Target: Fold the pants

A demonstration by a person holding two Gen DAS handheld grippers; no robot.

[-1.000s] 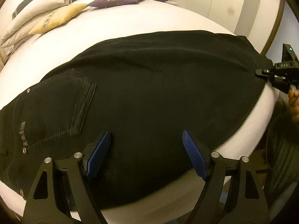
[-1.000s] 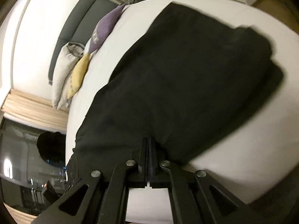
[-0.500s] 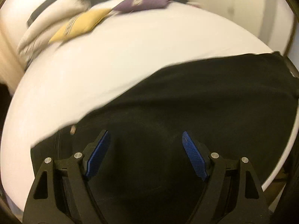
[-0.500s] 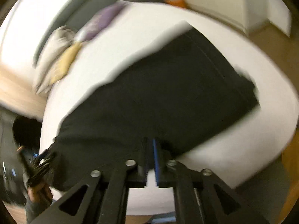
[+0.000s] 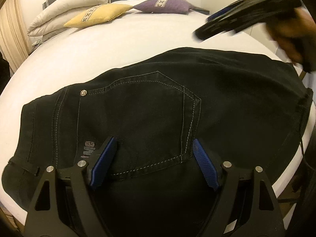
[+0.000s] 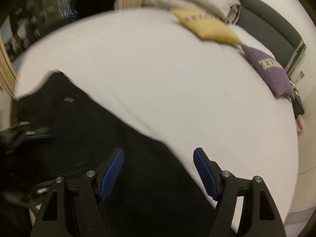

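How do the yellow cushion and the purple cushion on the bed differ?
The yellow cushion lies next to the rolled white bedding by the headboard; the purple cushion lies on the yellow one's other side, farther from that roll. Yellow looks flatter, purple plumper. Both carry a patterned band and rest on the white bed, clear of the black pants.

The bed (image 5: pixel 122 45) lies bare and white from the far edge of the black pants (image 5: pixel 158 114) toward twelve o'clock, open passage for either hand-held gripper. A yellow cushion (image 5: pixel 98 15), a purple cushion (image 5: pixel 164 5) and rolled bedding (image 5: pixel 69 7) crowd the headboard end. At one o'clock the right hand-held gripper (image 5: pixel 246 6) hangs over the sheet.
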